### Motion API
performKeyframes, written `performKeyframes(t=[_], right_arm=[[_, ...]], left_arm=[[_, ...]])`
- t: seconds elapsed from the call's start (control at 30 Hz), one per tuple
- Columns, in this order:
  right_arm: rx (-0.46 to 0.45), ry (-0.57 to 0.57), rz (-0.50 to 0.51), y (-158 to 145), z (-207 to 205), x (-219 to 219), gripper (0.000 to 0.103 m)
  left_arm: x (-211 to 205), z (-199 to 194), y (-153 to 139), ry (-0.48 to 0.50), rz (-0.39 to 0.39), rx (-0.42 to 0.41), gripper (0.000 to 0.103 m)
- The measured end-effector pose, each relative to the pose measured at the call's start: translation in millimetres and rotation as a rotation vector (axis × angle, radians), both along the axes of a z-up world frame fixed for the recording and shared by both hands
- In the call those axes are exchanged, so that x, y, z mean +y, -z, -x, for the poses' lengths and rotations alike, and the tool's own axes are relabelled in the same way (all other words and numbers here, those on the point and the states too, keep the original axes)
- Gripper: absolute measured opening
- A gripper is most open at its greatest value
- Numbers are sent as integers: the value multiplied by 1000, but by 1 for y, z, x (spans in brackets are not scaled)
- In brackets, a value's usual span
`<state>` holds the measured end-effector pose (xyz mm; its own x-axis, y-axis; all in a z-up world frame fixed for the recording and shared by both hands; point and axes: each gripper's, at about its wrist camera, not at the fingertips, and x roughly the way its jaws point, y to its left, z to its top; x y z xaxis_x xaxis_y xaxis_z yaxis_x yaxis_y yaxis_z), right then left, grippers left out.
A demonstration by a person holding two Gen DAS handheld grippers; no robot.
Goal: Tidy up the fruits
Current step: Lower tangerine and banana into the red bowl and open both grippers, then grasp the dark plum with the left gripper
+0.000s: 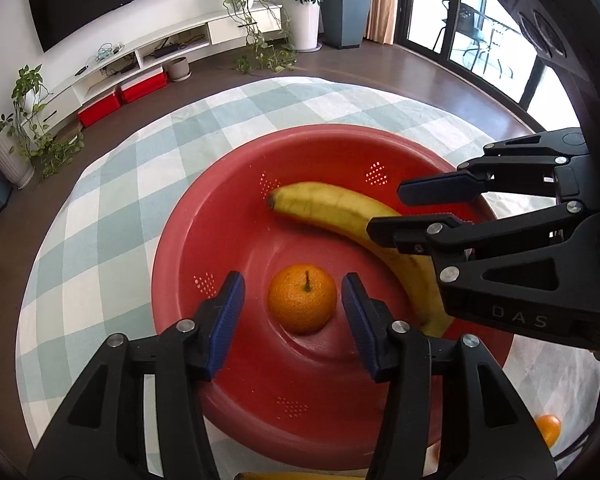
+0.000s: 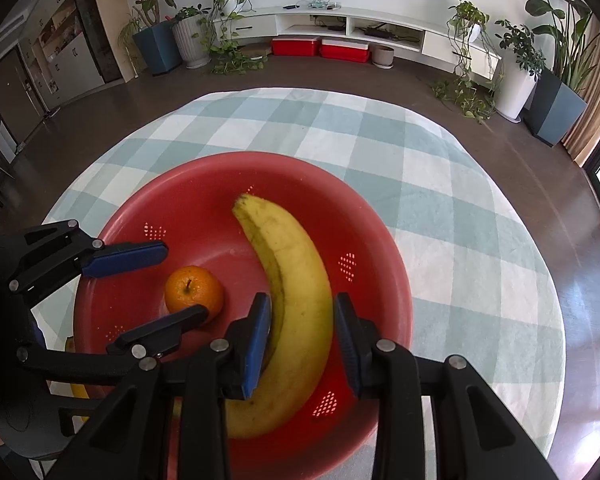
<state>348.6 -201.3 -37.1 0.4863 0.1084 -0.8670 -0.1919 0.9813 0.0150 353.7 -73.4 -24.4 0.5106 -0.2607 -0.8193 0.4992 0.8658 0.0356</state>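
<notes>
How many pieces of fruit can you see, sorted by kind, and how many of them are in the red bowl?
Bananas: 2, one in the red bowl, banana, and one outside at its near rim, second banana.
Oranges: 2, orange inside, second orange on the cloth.
Total: 4, with 2 in the bowl.

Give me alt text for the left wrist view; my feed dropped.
The open left gripper straddles a small round orange in a red perforated plastic basin, not touching it. A long yellow banana lies behind, with the open right gripper over it.
</notes>
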Motion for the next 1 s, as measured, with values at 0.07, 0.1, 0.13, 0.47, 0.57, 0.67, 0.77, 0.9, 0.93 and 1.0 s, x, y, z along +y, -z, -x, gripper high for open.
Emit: performKeyframes(t=[0.07,0.1,0.13,0.47,0.57,0.67,0.77,0.9,0.93,1.0], right_arm=[[-9,3,8,-4,4,-1,35],[-20,2,10,-7,7,-1,35],[-32,-1,8,-12,12,-1,35],[-302,6,-163,-86,114,-26,100],[-364,30,-295,-94,156,-42,103],[-372,81,-402,-88,194,-55,103],[-302,134,-514,-66,228,-59,103],[-157,190,-605,-28,265,-58,103],[-123,217,-627,-19,274,-57,103],[-52,263,-654,-3,288,-53,103]], left_arm=[[1,1,-2,-5,-3,-2,54],[2,3,-4,-5,-1,-6,54],[4,7,-8,-7,-3,-14,54],[58,86,-75,-49,114,-151,99],[76,128,-84,-33,176,-190,103],[93,176,-85,-45,218,-223,103],[104,223,-79,-65,219,-275,103],[117,272,-61,-151,262,-197,103],[124,285,-57,-179,314,-189,103],[135,305,-50,-236,378,-167,103]])
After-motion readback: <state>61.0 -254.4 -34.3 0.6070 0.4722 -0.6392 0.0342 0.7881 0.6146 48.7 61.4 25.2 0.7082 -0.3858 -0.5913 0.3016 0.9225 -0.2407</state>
